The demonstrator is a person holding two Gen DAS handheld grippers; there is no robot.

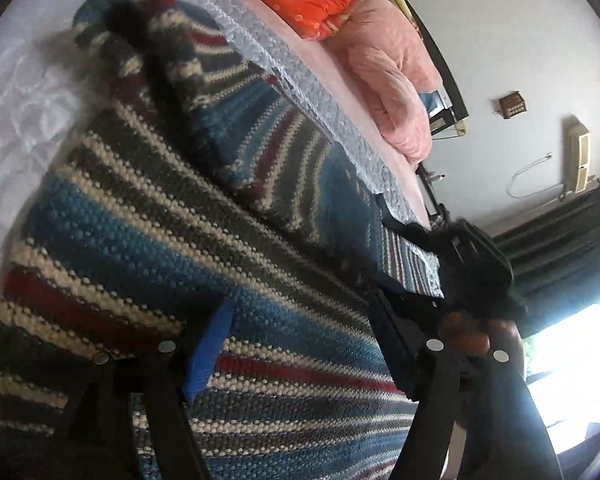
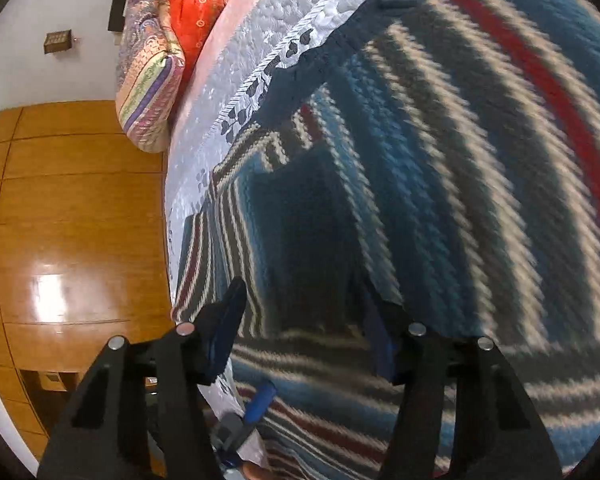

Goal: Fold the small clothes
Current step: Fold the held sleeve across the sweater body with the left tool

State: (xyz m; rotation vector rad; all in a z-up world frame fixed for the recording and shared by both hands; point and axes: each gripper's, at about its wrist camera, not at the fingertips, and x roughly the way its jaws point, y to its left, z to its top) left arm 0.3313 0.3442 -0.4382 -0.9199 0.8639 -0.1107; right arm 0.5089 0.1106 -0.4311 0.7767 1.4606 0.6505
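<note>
Striped knit sweater (image 1: 204, 216) fills the left wrist view, lying on a pale quilted bed (image 1: 24, 92) with pink bedding (image 1: 392, 80) behind; the left gripper (image 1: 300, 344) is spread wide over it. From the right wrist, the right gripper (image 2: 304, 332) is likewise spread above the sweater (image 2: 440, 168), beside a wooden cupboard (image 2: 76, 216).

Ahead of my tongs, an orange cushion (image 1: 320, 12) and pink blanket (image 1: 396, 80) are lying on the bed; wooden cabinets (image 2: 72, 220) are standing leftward.
</note>
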